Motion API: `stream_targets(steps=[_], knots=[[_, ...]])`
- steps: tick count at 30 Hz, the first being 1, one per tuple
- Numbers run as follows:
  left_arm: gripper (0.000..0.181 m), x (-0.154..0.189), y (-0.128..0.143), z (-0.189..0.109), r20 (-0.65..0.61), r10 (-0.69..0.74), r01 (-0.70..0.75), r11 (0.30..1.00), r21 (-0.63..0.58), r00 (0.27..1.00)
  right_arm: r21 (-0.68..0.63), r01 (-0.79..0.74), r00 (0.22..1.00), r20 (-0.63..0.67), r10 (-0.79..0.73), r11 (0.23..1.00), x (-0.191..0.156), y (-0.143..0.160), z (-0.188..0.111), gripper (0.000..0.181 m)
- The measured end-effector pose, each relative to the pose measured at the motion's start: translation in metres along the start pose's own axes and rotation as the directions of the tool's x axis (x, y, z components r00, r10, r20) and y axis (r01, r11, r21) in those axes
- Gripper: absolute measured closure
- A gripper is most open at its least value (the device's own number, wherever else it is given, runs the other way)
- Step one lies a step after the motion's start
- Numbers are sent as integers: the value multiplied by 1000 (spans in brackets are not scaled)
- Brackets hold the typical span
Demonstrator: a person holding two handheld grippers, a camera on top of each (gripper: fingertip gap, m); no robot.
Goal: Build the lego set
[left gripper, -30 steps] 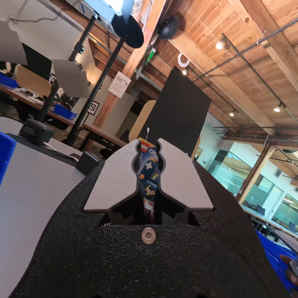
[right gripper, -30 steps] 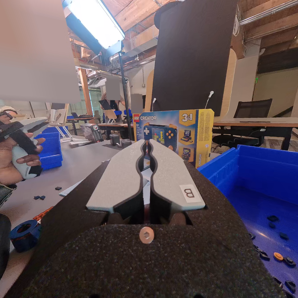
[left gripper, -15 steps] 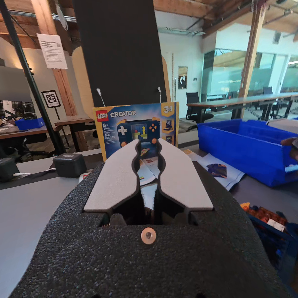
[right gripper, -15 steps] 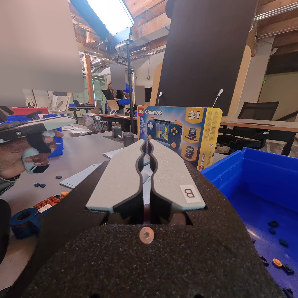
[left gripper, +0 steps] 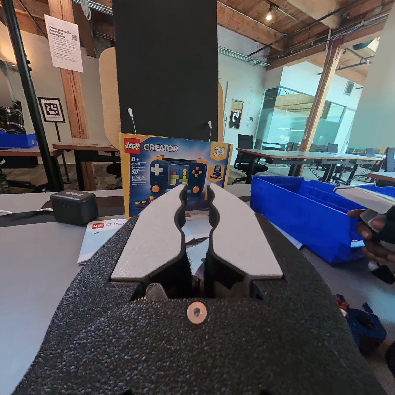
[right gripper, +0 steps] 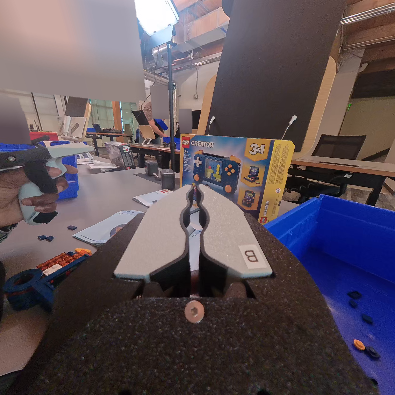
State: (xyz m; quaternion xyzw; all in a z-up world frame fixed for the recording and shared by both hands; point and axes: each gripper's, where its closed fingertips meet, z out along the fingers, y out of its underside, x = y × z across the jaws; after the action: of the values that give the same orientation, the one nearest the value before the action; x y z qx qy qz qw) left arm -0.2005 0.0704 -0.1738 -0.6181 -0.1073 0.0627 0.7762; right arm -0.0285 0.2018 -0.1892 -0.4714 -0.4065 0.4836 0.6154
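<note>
Grippers: your left gripper slightly parted, empty; right gripper nearly closed, empty. Lego box upright at desk far edge; partial build near left. Risk: loose bricks knocked off by a low sweep.

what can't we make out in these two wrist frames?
- Partial build, right wrist view: its far end hidden behind the gripper body; blurred and cut off low right in the left wrist view.
- Instruction booklets: middles covered by the grippers in both views.
- Blue bin pieces: too small to identify.
- Whether either gripper grips anything: jaws nearly shut, gap dark.
</note>
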Motion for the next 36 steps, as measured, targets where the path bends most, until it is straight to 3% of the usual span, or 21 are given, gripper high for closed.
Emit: stream_targets(steps=[18, 24, 30, 36], knots=[[162, 20, 33, 9, -71, 220, -229, 960, -159, 973, -54, 109, 993, 54, -106, 993, -14, 7, 4, 179], [179, 28, 42, 9, -134, 251, -275, 937, -214, 959, -109, 164, 983, 95, -154, 980, -23, 17, 7, 179], [181, 13, 70, 8, -102, 372, -382, 841, -384, 922, -200, 231, 967, 153, -202, 952, -32, 35, 9, 180], [178, 35, 133, -7, -369, 356, -513, 608, -606, 858, -369, 328, 938, 237, -253, 870, -42, 69, 9, 178]])
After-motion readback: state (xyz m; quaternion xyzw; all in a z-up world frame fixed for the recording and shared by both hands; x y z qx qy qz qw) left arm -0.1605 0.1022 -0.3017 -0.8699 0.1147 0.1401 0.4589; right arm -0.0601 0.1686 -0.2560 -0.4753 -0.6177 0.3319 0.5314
